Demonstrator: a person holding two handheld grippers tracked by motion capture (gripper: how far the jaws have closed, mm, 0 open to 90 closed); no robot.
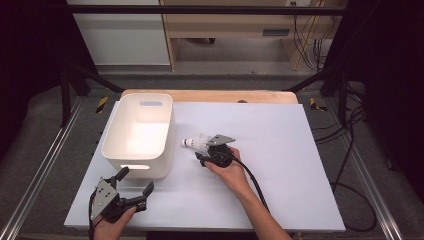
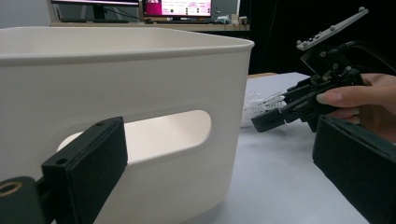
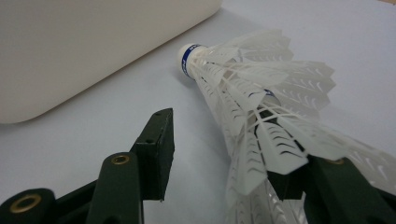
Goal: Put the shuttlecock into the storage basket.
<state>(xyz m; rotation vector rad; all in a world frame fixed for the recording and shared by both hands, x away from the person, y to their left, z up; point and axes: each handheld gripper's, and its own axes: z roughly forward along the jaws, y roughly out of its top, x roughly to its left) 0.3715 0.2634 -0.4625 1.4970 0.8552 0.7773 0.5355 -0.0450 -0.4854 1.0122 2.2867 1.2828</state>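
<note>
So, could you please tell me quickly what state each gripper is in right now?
Left gripper: open, holding nothing, by the bin.
Right gripper: open, fingers around the shuttlecock, not yet clamped.

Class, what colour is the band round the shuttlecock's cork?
Blue, on the shuttlecock; clearest in the right gripper view.

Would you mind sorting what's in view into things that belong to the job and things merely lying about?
Belonging, probably:
shuttlecock, between the right gripper jaws
white bin
left gripper, open near the bin

Lying about:
monitors behind
floor cables
</note>
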